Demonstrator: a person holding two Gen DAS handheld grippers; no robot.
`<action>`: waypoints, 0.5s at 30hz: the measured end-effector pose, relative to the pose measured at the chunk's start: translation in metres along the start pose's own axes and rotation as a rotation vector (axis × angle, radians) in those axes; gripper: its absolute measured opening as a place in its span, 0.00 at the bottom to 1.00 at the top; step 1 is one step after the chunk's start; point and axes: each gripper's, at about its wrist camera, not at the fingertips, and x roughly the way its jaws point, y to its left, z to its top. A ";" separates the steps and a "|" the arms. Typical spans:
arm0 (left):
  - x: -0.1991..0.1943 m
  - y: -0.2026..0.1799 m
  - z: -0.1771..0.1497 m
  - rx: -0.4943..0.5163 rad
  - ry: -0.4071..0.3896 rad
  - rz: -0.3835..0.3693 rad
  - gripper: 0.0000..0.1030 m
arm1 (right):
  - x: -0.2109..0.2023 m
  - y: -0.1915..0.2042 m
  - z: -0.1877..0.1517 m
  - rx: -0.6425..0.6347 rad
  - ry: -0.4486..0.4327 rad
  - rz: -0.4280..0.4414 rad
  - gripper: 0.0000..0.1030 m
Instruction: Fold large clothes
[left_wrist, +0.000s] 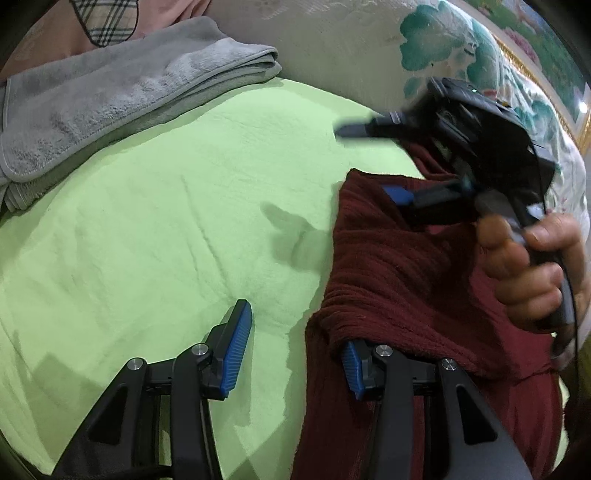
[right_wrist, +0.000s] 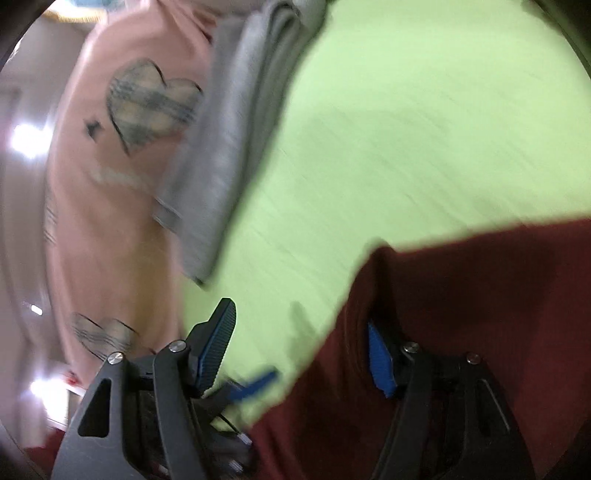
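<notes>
On the green sheet, both grippers, left and right, gape wide at the maroon garment; close squarely on its edge before lifting.

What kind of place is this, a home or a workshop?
Most likely a home, probably a bed. The work surface is a soft light green sheet, a folded grey towel lies at its far edge, and a pink cloth with plaid hearts lies beyond it. A dark red garment is draped over both grippers.
</notes>
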 end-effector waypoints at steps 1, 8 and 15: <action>0.000 0.001 0.000 -0.003 -0.001 -0.005 0.46 | -0.001 -0.002 0.004 0.015 -0.044 0.038 0.65; -0.006 0.008 0.005 -0.062 0.038 -0.037 0.46 | -0.034 -0.001 -0.001 0.081 -0.294 0.020 0.65; -0.049 -0.010 0.021 0.012 0.016 -0.119 0.43 | -0.100 0.011 -0.068 0.008 -0.365 -0.052 0.65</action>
